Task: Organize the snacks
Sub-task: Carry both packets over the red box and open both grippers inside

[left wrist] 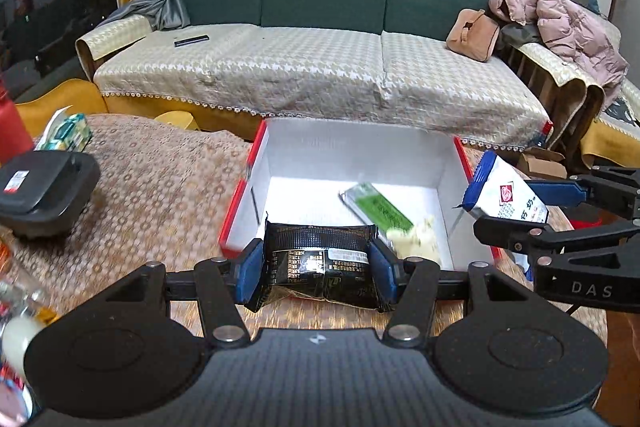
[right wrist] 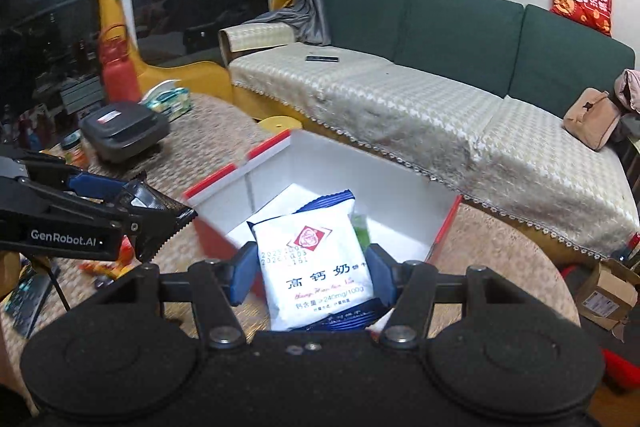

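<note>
Left hand-held gripper (left wrist: 316, 273) pinches a black snack packet (left wrist: 320, 263); right hand-held gripper (right wrist: 308, 277) pinches a white packet (right wrist: 316, 263)

Warm indoor light, fairly dim; the white box (left wrist: 352, 155) floor beyond the fingers (left wrist: 250, 273) glares bright. Motion blur smears the bench (left wrist: 160, 183) cloth; fisheye bends the edges, corners dark.

A black snack packet (left wrist: 320, 263) sits clamped between the left tool's blue pads. A white packet with blue ends (right wrist: 316, 263) is held upright in the right tool. A green packet (left wrist: 376, 207) lies inside the open red-and-white box (left wrist: 256, 163).
</note>
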A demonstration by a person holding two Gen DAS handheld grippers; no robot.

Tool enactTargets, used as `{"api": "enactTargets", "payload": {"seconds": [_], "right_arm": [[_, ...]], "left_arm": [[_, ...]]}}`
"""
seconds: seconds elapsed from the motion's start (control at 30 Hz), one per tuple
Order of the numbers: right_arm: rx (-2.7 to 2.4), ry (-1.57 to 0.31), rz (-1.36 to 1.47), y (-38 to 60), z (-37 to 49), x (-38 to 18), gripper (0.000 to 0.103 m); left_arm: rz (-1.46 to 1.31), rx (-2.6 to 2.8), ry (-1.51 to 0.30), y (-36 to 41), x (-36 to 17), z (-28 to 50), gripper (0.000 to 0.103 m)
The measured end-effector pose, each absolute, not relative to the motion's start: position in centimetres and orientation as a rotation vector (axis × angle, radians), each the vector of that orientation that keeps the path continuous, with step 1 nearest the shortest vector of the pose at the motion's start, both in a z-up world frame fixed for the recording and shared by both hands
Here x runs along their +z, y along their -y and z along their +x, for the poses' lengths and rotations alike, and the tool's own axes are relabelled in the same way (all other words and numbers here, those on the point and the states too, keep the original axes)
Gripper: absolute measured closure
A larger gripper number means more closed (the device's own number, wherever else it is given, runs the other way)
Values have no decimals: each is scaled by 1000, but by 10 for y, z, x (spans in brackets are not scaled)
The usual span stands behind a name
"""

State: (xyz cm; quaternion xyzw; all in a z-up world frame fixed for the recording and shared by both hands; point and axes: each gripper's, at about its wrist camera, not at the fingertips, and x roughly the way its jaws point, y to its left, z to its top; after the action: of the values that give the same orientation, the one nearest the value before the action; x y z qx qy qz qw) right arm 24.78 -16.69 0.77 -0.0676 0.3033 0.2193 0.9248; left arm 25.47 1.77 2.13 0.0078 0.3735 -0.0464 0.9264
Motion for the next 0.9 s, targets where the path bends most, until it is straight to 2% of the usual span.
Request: {"api": "enactTargets", "payload": {"seconds": [0.4, 0.9], "right_arm": [[385, -745, -130, 158, 333, -32, 45], [389, -863, -207, 136, 355, -78, 45]], "left_arm": [[25, -73, -861, -7, -25, 340, 47], [55, -58, -980, -3, -78, 361, 46]]}}
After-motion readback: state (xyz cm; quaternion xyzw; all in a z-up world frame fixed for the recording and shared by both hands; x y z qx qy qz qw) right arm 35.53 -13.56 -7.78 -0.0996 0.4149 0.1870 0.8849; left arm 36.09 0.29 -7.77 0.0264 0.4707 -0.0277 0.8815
